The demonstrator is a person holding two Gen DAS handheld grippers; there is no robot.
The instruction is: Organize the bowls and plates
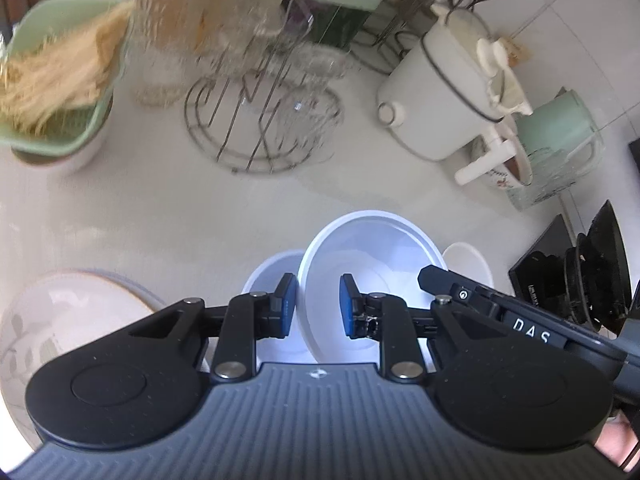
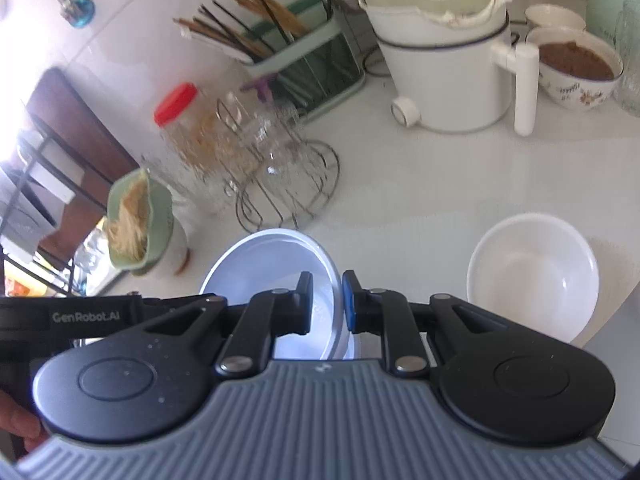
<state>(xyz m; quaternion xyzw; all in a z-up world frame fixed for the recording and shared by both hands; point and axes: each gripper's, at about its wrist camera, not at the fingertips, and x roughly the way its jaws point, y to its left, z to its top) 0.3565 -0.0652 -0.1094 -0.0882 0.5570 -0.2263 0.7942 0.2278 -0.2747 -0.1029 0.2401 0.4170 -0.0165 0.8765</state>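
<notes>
Gripping, left wrist: left gripper [image 1: 318,306] pinches tilted white bowl [image 1: 372,276] rim; second bowl [image 1: 268,280] behind half hidden; glass rack [image 1: 264,120] blurred.
Right wrist: right gripper [image 2: 327,303] nearly closed on bowl rim [image 2: 336,292]; spare bowl [image 2: 534,276] beside; bare tabletop [image 2: 420,184] ahead.

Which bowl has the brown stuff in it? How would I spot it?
Find the big white pot with the lid at the back of the counter. Right beside its handle sits a flowered bowl. It is the only bowl filled with something brown.
</notes>
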